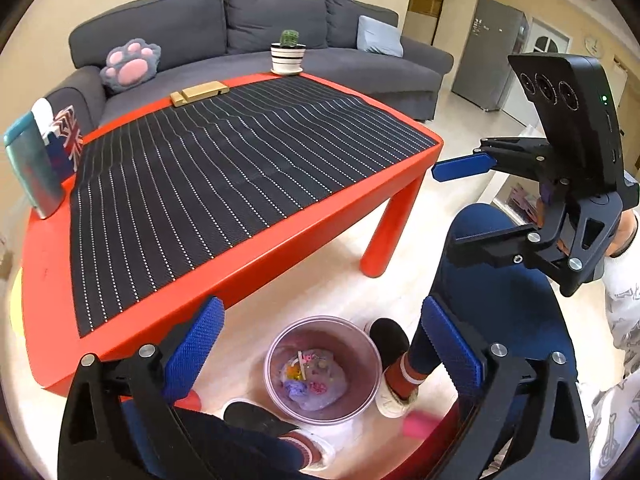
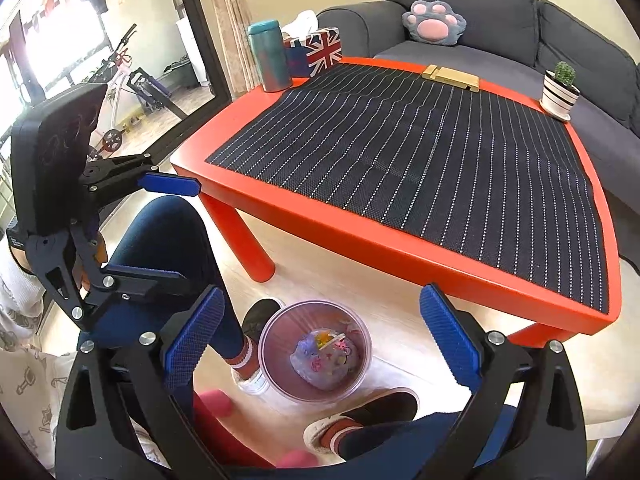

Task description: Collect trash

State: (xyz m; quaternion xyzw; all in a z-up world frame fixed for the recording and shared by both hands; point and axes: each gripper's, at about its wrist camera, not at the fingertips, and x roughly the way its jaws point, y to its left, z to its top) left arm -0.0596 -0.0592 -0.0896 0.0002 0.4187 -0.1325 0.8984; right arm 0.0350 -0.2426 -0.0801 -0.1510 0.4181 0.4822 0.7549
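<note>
translucent bin (image 1: 322, 368) at six o'clock holds the wrappers (image 1: 310, 384), both grippers, left (image 1: 322, 344) and right (image 2: 320, 334), spread and empty (scan the red table (image 1: 248, 276) before stopping).

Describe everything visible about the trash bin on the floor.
The trash bin is a round, translucent pinkish-purple plastic tub, upright and open-topped. It stands on the pale floor beside the red table, between the person's two slippered feet. At the bottom lies a pale crumpled heap with small colourful scraps. Both grippers hang open above it; neither touches it.
</note>
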